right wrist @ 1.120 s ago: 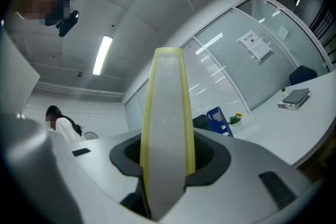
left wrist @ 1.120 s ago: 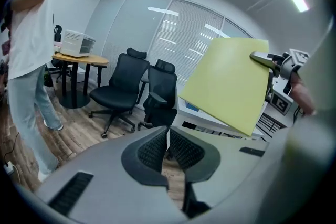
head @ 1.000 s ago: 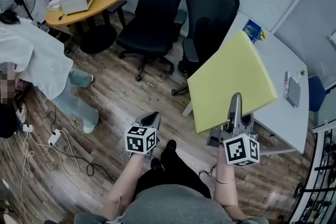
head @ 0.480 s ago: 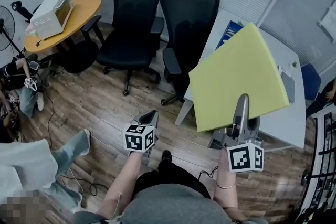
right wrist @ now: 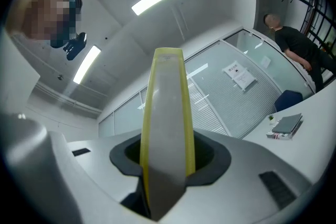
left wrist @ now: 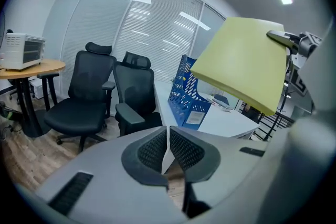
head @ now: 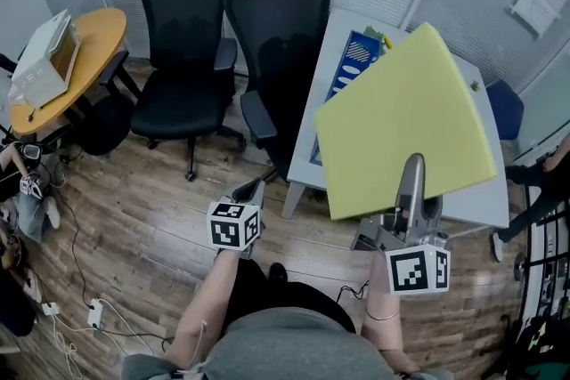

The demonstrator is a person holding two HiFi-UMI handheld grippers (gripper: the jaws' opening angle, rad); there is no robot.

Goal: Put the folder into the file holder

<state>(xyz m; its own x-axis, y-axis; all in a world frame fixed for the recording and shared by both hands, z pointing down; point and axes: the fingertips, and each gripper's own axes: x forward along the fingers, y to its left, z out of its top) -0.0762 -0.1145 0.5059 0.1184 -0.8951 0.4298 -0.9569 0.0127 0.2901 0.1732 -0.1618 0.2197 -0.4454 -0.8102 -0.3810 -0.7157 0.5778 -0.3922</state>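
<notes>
A thick yellow folder (head: 401, 120) is held up flat in the air over the white table (head: 472, 205), with my right gripper (head: 411, 169) shut on its near edge. Edge-on in the right gripper view, the folder (right wrist: 167, 123) stands between the two dark pads. The blue file holder (head: 354, 60) sits on the table's far left part, partly hidden behind the folder; it also shows in the left gripper view as the blue file holder (left wrist: 190, 97). My left gripper (head: 251, 191) hangs low over the floor, shut with nothing in it, its pads (left wrist: 167, 148) together.
Two black office chairs (head: 267, 31) stand left of the table. A round wooden table (head: 85, 49) with a white appliance (head: 43, 58) is at far left. A small book (right wrist: 283, 126) lies on the white table. A person (head: 543, 178) stands at the right. Cables (head: 85, 316) lie on the wooden floor.
The head view has swung right, so chairs and table shifted left in frame. The person at left has gone from sight. Both grippers keep their pose, the folder still held.
</notes>
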